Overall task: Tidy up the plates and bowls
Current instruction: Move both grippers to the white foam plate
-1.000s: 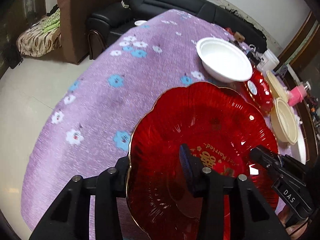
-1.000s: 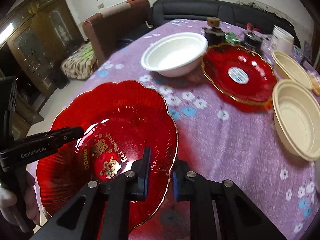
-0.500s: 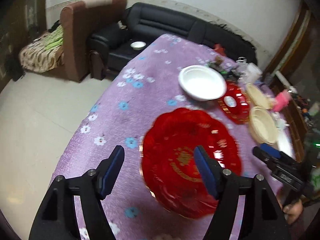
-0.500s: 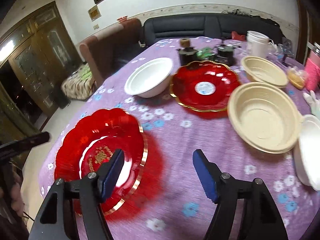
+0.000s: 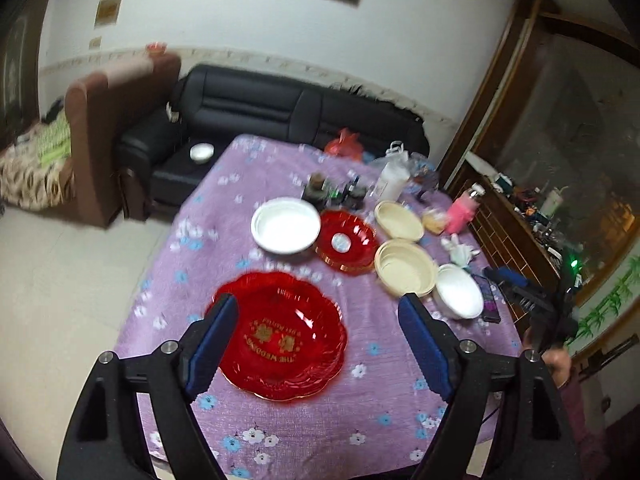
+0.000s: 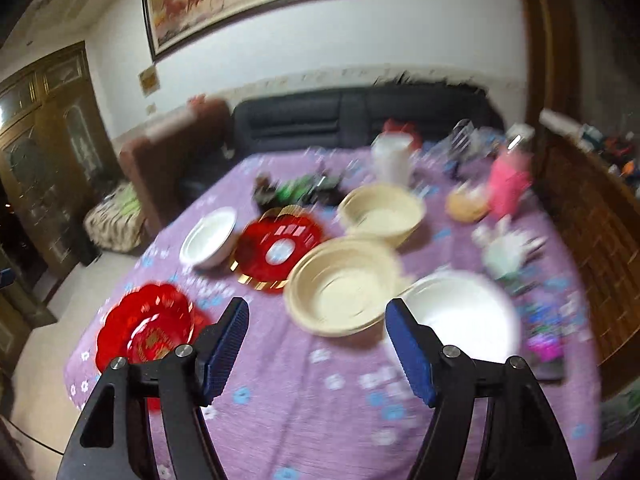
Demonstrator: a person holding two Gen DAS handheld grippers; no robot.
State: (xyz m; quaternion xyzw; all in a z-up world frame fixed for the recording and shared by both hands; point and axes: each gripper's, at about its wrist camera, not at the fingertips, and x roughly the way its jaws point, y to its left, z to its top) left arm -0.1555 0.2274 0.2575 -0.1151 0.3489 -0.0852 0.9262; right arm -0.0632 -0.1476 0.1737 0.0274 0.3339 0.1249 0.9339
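A large red plate (image 5: pixel 280 336) with gold lettering lies flat on the purple tablecloth (image 5: pixel 248 176), below my left gripper (image 5: pixel 316 304), whose jaws are opening with nothing between them. Behind it stand a white bowl (image 5: pixel 286 226), a smaller red plate (image 5: pixel 347 242), two cream bowls (image 5: pixel 405 268) (image 5: pixel 399 220) and another white bowl (image 5: pixel 459 291). My right gripper (image 6: pixel 317 308) hangs open and empty above the cloth, in front of the near cream bowl (image 6: pixel 344 286) and the white bowl (image 6: pixel 460 312). The large red plate (image 6: pixel 146 330) lies at its lower left.
Jars, a white container (image 5: pixel 394 184), a pink bottle (image 5: pixel 462 212) and bags crowd the far end of the table. A phone (image 5: pixel 490 300) lies by the right edge. A black sofa (image 5: pixel 280 108) and brown armchair (image 5: pixel 112 120) stand behind, a wooden sideboard (image 5: pixel 520 224) to the right.
Both grippers let go of the large red plate, which now rests on the cloth. Both have opened, risen and pulled back; the right one has swung right toward the bowls.
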